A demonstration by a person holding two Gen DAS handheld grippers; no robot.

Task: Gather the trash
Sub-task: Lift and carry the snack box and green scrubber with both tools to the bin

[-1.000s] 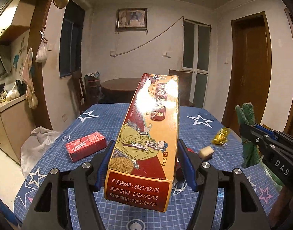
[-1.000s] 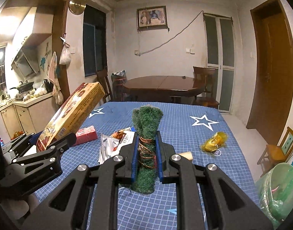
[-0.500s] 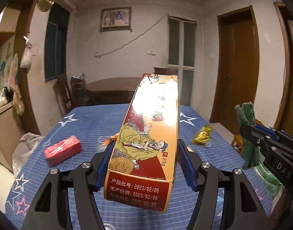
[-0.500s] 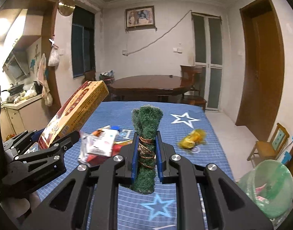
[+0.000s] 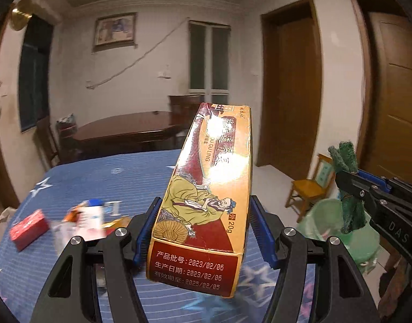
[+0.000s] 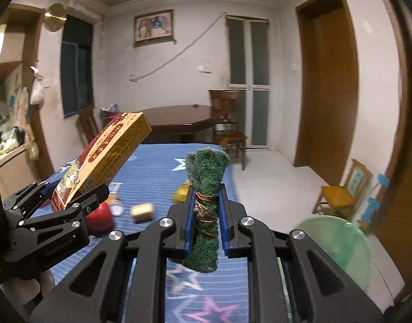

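My left gripper (image 5: 204,224) is shut on a long yellow and red cardboard box (image 5: 211,196), held tilted up above the blue star tablecloth (image 5: 111,177). The box also shows in the right wrist view (image 6: 103,161). My right gripper (image 6: 207,215) is shut on a green scouring-pad roll (image 6: 206,210) tied with brown string; it also shows at the right of the left wrist view (image 5: 348,188). A green plastic bin (image 6: 338,253) stands on the floor at the table's right, also visible in the left wrist view (image 5: 332,223).
On the table lie a red box (image 5: 28,228), blurred wrappers (image 5: 87,218), a red round item (image 6: 99,216), a beige block (image 6: 142,211) and a yellow wrapper (image 6: 180,192). A small wooden chair (image 6: 343,193) stands by the doors. A dark dining table (image 6: 179,117) is behind.
Both grippers have swung to the right with their loads still held. The green bin and small chair have come further into view, and the table items have slid left.
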